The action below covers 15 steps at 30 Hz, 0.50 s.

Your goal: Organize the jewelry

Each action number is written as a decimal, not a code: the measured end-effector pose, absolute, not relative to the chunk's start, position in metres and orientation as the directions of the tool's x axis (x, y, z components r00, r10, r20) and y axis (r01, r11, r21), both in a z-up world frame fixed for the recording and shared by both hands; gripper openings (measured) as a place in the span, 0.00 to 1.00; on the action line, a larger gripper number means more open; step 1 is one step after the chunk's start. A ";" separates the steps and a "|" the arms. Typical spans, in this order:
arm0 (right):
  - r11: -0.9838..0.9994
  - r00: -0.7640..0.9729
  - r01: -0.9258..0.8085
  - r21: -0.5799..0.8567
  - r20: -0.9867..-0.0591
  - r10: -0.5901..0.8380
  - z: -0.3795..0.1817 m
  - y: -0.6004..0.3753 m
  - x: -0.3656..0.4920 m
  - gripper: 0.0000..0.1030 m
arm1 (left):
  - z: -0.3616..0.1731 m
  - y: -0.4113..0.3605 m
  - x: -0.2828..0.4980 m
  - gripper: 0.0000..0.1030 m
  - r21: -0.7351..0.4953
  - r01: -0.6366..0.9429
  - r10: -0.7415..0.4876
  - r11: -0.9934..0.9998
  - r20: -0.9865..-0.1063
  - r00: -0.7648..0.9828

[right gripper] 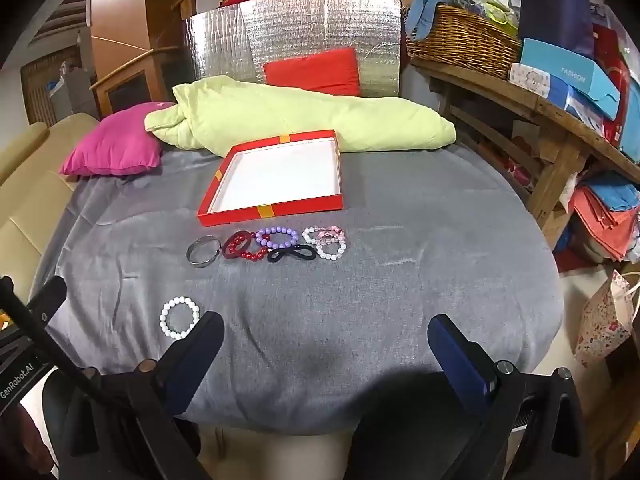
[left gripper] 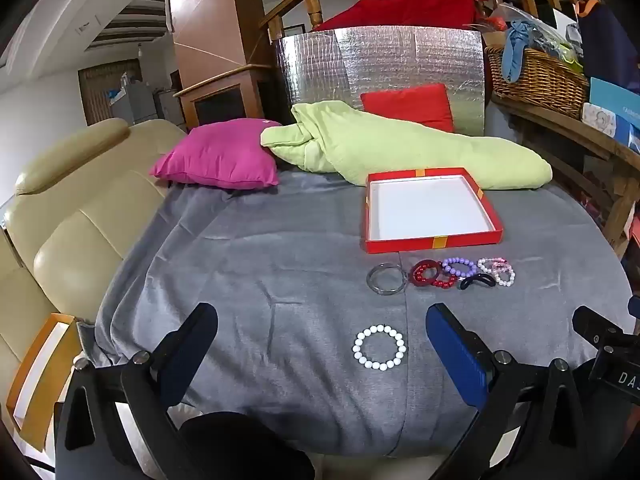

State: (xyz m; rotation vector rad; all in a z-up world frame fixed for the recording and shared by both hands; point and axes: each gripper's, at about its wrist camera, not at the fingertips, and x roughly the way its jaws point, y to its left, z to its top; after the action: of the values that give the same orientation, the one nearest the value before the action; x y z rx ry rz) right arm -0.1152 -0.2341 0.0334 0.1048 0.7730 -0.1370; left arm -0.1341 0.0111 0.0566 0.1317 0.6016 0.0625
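White bead bracelet lies between the spread left gripper fingers.

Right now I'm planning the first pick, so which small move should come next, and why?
Probably ease the left tongs forward and down over the white bead bracelet. It lies alone on the grey cloth, nearest them, apart from the cluster by the red box, which holds nothing. Both tongs are open and hold nothing.

Seven bracelets (one apart), one tray
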 end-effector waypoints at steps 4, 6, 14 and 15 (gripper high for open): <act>0.986 0.704 0.164 0.037 -0.705 -0.090 0.032 -0.234 -0.114 1.00 | 0.056 0.011 -0.134 1.00 0.143 -0.022 0.100 0.989 -0.563 0.821; 0.985 0.700 0.165 0.042 -0.709 -0.087 0.031 -0.236 -0.113 1.00 | 0.055 0.011 -0.134 1.00 0.144 -0.023 0.101 0.989 -0.564 0.819; 0.983 0.672 0.171 0.072 -0.738 -0.063 0.022 -0.236 -0.107 1.00 | 0.052 0.012 -0.132 1.00 0.145 -0.026 0.106 0.989 -0.574 0.812; 0.982 0.668 0.171 0.077 -0.742 -0.058 0.020 -0.237 -0.106 1.00 | 0.051 0.012 -0.131 1.00 0.145 -0.027 0.106 0.989 -0.574 0.812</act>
State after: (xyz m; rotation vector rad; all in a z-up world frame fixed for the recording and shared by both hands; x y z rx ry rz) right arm -0.1059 -0.2370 0.0203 0.1449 0.8301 -0.1298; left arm -0.1315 0.0123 0.0511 0.1328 0.6202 0.0714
